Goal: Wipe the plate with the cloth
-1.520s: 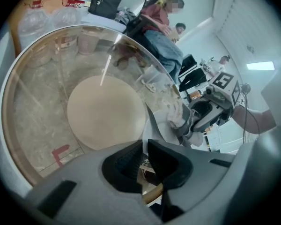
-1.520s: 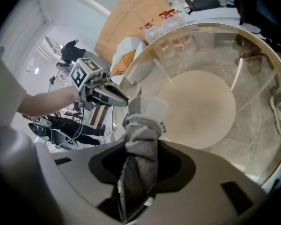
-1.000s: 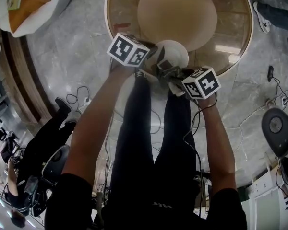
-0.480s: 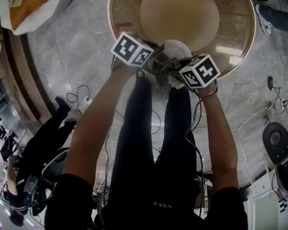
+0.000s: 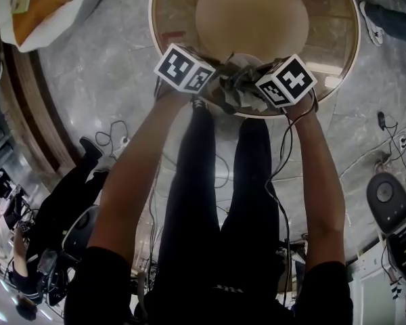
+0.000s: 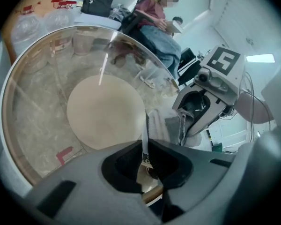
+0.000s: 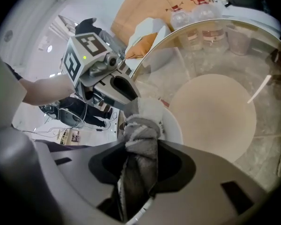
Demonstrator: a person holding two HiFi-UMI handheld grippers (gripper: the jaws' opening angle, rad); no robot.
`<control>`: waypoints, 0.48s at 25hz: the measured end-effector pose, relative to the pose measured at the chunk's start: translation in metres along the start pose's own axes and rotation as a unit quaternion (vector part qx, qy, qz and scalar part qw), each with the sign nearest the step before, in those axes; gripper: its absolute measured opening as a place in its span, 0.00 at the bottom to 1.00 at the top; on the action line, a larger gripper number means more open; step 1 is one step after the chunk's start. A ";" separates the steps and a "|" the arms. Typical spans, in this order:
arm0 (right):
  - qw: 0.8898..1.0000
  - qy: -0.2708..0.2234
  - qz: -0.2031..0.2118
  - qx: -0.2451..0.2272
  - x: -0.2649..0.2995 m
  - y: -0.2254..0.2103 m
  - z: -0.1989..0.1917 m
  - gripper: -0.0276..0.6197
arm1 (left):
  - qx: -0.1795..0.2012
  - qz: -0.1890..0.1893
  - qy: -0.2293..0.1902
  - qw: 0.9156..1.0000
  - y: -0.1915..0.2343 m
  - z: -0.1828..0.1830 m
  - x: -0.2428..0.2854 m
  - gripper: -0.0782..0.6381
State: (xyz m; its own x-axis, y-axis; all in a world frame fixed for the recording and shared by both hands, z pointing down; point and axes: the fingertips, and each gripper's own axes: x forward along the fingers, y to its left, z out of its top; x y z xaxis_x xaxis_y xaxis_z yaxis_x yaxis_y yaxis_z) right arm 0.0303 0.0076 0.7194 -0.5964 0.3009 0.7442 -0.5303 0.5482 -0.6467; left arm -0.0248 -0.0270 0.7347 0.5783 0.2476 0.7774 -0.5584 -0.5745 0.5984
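Note:
The white plate [image 5: 241,61] hangs over the near edge of the round glass table [image 5: 340,65], between my two grippers. My left gripper [image 5: 220,80] is shut on its rim; in the left gripper view the plate [image 6: 144,136] shows edge-on as a thin white line rising from the jaws. My right gripper [image 5: 252,87] is shut on the grey cloth [image 5: 238,95]. In the right gripper view the bunched cloth [image 7: 139,137] presses on the plate [image 7: 174,128], with the left gripper [image 7: 113,86] just behind. The left gripper view shows the cloth [image 6: 166,125] against the plate's right face.
A tan disc [image 5: 252,15] lies under the glass top. An orange-and-white bag [image 5: 35,4] sits on the floor at the far left. Cables [image 5: 115,137] trail over the marble floor, a person sits at lower left [image 5: 61,212], and a grey round unit [image 5: 387,196] stands at the right.
Both grippers, the plate and the cloth have moved away from me toward the table. The right gripper has risen and closed in, so the cloth and cube hide more of the plate.

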 end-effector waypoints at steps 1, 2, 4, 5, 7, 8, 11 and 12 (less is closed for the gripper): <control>1.000 -0.014 0.002 0.010 -0.005 -0.004 0.002 0.27 | 0.001 0.001 0.001 1.000 0.000 0.000 0.000 0.16; 0.999 -0.033 0.002 0.022 -0.010 -0.010 0.004 0.27 | 0.000 0.000 0.002 1.000 0.001 0.000 0.000 0.16; 0.996 -0.074 -0.006 0.049 -0.024 -0.023 0.006 0.27 | -0.005 -0.003 0.001 1.000 0.002 -0.002 0.000 0.16; 0.994 -0.091 -0.013 0.061 -0.032 -0.029 0.004 0.27 | -0.007 -0.004 -0.001 1.000 0.002 -0.002 0.000 0.16; 0.990 -0.107 -0.028 0.084 -0.045 -0.039 -0.008 0.27 | -0.008 -0.003 -0.005 1.000 0.001 -0.002 0.001 0.16; 0.989 -0.109 -0.032 0.093 -0.049 -0.041 -0.016 0.27 | -0.008 -0.001 -0.007 1.000 0.001 -0.001 0.001 0.16; 0.990 -0.098 -0.031 0.100 -0.048 -0.031 -0.043 0.27 | -0.004 0.005 -0.008 1.000 -0.003 0.002 0.001 0.16; 0.990 -0.094 -0.028 0.098 -0.045 -0.025 -0.050 0.27 | -0.002 0.005 -0.007 1.000 -0.004 0.003 0.002 0.16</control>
State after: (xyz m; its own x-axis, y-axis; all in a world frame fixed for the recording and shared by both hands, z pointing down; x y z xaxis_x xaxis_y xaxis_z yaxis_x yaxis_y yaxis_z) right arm 0.1004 0.0196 0.7100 -0.6542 0.1135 0.7477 -0.6620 0.3922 -0.6387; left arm -0.0196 -0.0262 0.7329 0.5808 0.2300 0.7809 -0.5674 -0.5734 0.5910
